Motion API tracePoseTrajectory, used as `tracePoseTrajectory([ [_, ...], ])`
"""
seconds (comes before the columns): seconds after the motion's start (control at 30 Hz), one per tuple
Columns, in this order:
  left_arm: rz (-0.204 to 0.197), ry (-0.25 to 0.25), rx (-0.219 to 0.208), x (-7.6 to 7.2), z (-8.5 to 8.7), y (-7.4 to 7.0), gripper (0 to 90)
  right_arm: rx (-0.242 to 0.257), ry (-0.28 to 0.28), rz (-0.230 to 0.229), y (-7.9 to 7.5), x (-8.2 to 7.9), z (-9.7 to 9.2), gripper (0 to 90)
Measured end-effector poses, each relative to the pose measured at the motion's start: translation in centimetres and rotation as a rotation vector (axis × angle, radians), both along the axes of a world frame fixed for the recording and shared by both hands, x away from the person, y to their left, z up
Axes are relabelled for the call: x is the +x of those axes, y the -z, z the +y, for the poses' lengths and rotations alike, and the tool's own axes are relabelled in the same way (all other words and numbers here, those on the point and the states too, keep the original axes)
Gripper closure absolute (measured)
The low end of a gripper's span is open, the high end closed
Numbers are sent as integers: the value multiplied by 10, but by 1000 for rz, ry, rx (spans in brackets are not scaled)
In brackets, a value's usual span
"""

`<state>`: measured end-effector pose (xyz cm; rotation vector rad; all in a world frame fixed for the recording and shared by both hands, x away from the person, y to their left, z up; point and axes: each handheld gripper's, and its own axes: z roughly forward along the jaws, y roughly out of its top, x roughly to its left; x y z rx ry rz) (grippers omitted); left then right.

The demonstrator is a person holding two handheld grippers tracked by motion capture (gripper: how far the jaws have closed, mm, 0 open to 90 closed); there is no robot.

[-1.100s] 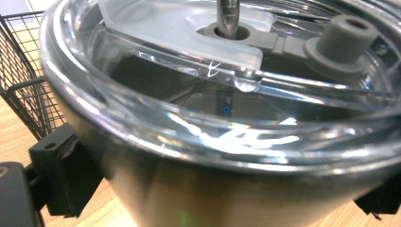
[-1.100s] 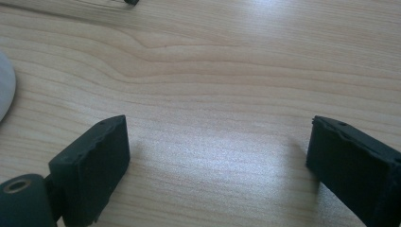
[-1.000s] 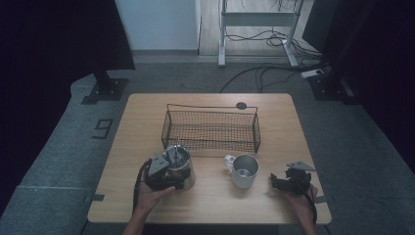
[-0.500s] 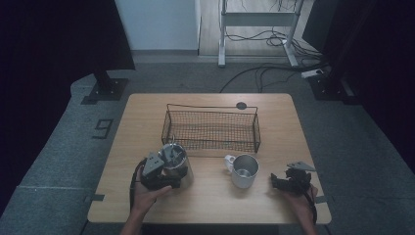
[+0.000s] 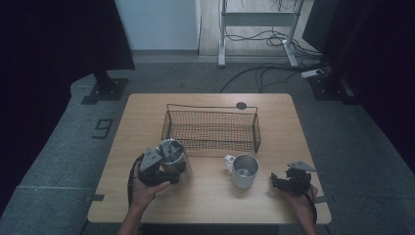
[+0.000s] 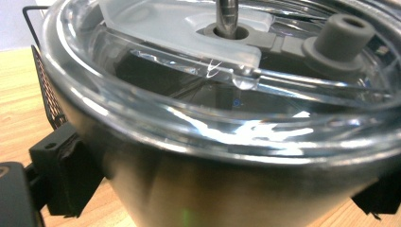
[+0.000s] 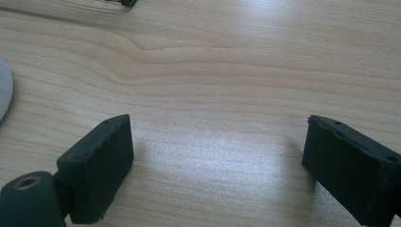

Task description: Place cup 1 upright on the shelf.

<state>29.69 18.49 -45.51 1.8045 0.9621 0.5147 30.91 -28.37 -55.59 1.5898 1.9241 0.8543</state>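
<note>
Down at the near left of the table (image 5: pixel 210 200), the left gripper (image 5: pixel 161 169) hugs a shiny metal cup with a clear lid (image 6: pixel 222 118) — its jaws press on both sides. That cup sits just in front of the wire basket (image 5: pixel 211 128). Over on the right, the right gripper (image 7: pixel 217 165) rests with jaws wide apart — a metal mug (image 5: pixel 243 170) stands between the two grippers.

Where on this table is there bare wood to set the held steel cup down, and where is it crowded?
Bare wood lies left of the wire basket to the table edge, right of the basket to the far right edge, and along the near edge between the two hands. It is tight between the steel cup in the left gripper, the mug and the basket's front.
</note>
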Motion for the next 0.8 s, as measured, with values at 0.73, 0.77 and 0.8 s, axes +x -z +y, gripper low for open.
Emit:
tracePoseTrajectory([
  [0.73,-14,-4,-11,10,-2,-16,41,0,5,-3,0,0,0,103],
  [0.77,-14,-4,-11,11,-2,-17,41,0,4,-3,0,0,0,103],
  [0.8,-14,-4,-11,11,-2,-17,41,0,4,-3,0,0,0,103],
])
